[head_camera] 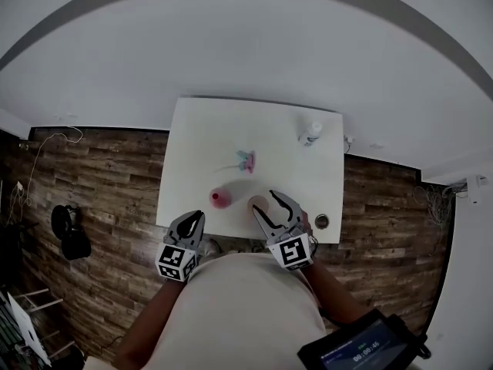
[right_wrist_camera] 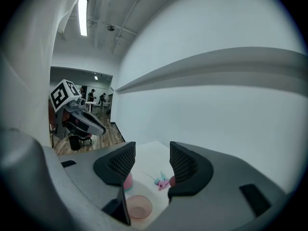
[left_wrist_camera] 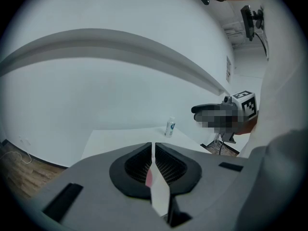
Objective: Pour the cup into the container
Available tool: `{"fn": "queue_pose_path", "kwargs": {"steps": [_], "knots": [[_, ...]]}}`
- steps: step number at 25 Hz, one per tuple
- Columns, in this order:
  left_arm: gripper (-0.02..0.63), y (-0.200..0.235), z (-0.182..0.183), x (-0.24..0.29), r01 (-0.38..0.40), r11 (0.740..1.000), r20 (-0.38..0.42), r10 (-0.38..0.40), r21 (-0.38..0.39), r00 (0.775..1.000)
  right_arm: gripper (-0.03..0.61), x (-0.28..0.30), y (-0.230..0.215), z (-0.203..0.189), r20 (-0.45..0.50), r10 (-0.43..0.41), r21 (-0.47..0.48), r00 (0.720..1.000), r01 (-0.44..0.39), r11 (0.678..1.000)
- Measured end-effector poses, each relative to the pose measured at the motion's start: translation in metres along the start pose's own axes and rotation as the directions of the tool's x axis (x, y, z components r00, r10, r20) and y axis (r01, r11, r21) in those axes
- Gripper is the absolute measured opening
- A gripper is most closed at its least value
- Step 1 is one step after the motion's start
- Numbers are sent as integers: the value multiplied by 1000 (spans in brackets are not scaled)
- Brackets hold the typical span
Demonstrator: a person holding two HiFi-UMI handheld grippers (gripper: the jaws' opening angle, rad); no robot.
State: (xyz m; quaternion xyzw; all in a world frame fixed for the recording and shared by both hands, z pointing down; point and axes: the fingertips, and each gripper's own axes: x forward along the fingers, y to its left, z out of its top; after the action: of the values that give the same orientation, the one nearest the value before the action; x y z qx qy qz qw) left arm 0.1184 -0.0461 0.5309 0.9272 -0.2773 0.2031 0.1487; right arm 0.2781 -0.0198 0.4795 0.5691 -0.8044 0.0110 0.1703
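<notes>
White table (head_camera: 200, 145), wood floor (head_camera: 100, 183), white wall (head_camera: 246, 45)

I wear a pale cream top (head_camera: 254, 307) that leaves my forearms bare. Left of the top, my left gripper (head_camera: 196, 217) is a light grey shell with black jaw linings. At its rear, nearest the top, sits a cube (head_camera: 176, 262) printed with black-and-white square markers. Right of the top, my right gripper (head_camera: 263, 200) is built the same way, and its own marker cube (head_camera: 292, 251) is white-edged with a bold black pattern. Up close, that gripper's pads (right_wrist_camera: 120, 162) are black, rounded and finely gridded. They are set in broad, smooth grey fingers (right_wrist_camera: 226, 177), each with a dark rectangular slot (right_wrist_camera: 252, 197) back toward the top.
</notes>
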Motion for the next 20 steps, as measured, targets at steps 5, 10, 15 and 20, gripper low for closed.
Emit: {"fn": "queue_pose_path", "kwargs": {"steps": [5, 10, 15, 20], "knots": [[12, 20, -8, -24, 33, 999, -14, -33, 13, 999, 229, 12, 28, 14, -1, -30, 20, 1000, 30, 999], [12, 39, -22, -58, 60, 998, -14, -60, 3, 998, 229, 20, 67, 23, -14, -33, 25, 999, 33, 999], [12, 61, -36, -94, 78, 997, -1, -78, -14, 997, 219, 22, 99, 29, -59, -75, 31, 995, 77, 997], [12, 71, -61, -127, 105, 994, 6, -105, -26, 994, 218, 15, 123, 31, -79, -147, 55, 986, 151, 987]]}}
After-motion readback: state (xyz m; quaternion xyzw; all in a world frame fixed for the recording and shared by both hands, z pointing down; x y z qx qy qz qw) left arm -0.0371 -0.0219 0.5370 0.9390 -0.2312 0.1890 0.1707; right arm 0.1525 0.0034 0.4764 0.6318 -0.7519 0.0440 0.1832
